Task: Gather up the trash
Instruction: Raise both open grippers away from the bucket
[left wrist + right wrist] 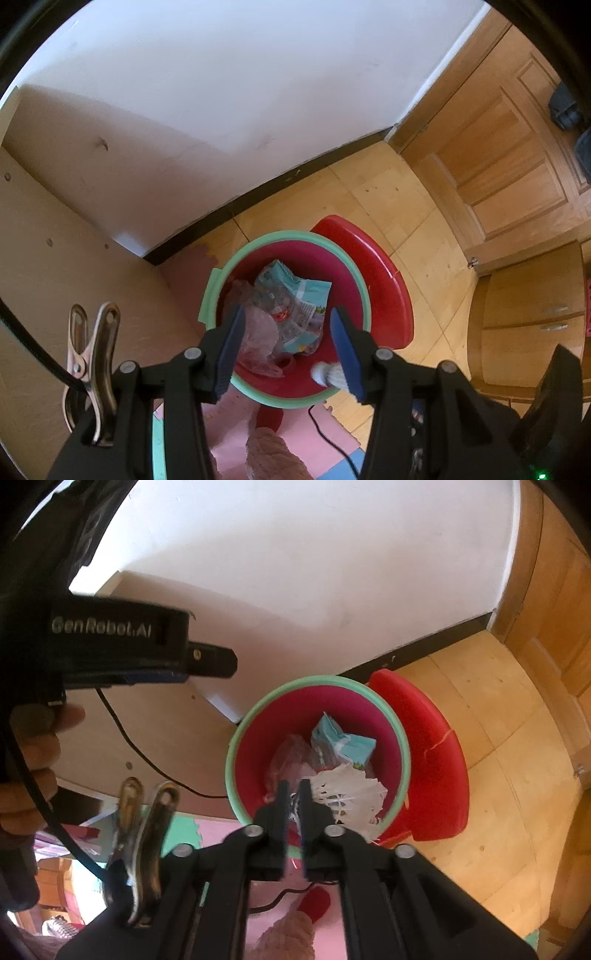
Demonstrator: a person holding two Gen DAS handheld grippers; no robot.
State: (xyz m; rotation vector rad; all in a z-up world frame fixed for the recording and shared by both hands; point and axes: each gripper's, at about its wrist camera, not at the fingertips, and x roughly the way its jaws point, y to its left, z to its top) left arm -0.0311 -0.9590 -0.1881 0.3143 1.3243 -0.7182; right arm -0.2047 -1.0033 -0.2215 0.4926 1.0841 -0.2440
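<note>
A red bin with a green rim (212, 295) (231, 753) stands on the floor below both grippers. Inside lie a teal carton (295, 291) (343, 744), crumpled clear and pink plastic (258, 332) (288, 757) and a white frayed piece like a shuttlecock (347, 794). My left gripper (286, 332) hangs open over the bin with nothing between its blue pads; a small white piece (325, 373) shows beside its right finger. My right gripper (293, 794) points into the bin, jaws a narrow gap apart, the white piece lying against its right fingertip.
A red lid (373, 273) (432, 757) leans behind the bin. White wall and black baseboard (258, 195) run behind, a beige cabinet panel (55, 240) stands left, wooden doors (509, 155) right. Pink foam mats and a black cable (325, 432) lie nearby. A hand (33, 746) holds the left gripper's housing (110, 646).
</note>
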